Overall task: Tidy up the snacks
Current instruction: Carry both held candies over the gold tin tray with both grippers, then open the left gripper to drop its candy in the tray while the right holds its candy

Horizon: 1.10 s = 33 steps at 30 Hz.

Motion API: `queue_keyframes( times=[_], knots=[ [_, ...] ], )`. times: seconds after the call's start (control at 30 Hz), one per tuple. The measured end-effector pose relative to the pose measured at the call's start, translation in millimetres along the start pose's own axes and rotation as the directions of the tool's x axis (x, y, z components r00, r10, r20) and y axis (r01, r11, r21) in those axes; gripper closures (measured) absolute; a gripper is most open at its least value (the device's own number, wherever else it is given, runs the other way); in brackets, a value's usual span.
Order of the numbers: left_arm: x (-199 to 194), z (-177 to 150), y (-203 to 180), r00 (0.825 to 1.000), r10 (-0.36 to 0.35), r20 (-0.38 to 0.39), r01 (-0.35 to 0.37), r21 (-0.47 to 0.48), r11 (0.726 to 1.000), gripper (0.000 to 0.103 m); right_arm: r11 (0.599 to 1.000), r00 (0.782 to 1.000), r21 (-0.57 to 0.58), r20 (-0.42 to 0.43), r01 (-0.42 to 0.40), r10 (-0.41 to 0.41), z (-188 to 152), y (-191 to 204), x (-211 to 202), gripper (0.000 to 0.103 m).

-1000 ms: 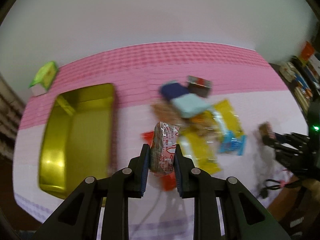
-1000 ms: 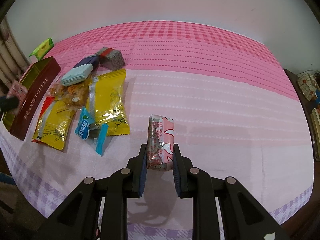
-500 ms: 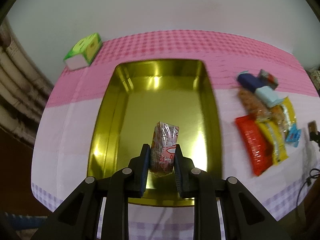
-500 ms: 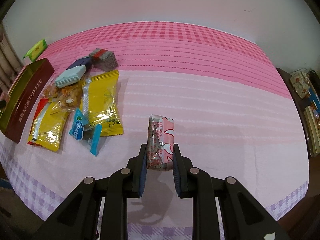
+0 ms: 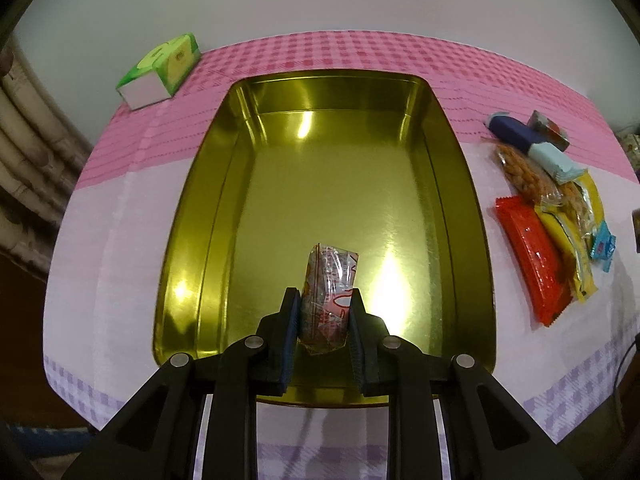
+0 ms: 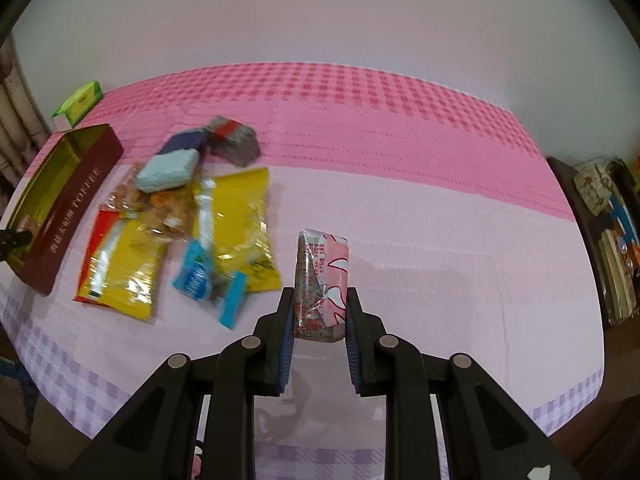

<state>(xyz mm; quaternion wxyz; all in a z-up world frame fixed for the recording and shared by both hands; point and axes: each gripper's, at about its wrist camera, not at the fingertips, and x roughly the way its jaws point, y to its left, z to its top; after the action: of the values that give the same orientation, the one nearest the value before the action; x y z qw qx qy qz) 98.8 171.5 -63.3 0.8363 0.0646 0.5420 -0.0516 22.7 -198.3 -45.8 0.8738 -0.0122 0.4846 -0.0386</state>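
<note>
Between left tool (image 5: 323, 322) pads: pink snack (image 5: 328, 296), above gold tin (image 5: 460, 208).

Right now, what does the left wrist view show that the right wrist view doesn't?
Left wrist only: the gold tin's whole bare floor from above, with the left gripper shut on a pink-wrapped snack over it.

Right wrist only: the tin's brown outer wall lettered TOFFEE, the right gripper shut on its own pink snack over bare tablecloth, and cluttered shelves at the right edge.

Both: the loose snack pile and the green box.
</note>
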Motion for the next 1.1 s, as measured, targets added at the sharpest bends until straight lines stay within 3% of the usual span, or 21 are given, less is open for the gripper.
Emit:
queue_keyframes(
  times=[0.47, 1.1],
  knots=[
    [5, -5, 8, 1.0, 0.004, -0.023, -0.004, 0.004, 1.0, 0.079, 0.987, 0.993, -0.119, 0.031, -0.105, 0.11, 25, 74, -13, 0.082],
    [13, -9, 26, 0.999, -0.012, -0.041, 0.011, -0.018, 1.0, 0.078, 0.918, 0.953, -0.268, -0.008, -0.293, 0.302, 49, 210, -24, 0.082]
  ],
)
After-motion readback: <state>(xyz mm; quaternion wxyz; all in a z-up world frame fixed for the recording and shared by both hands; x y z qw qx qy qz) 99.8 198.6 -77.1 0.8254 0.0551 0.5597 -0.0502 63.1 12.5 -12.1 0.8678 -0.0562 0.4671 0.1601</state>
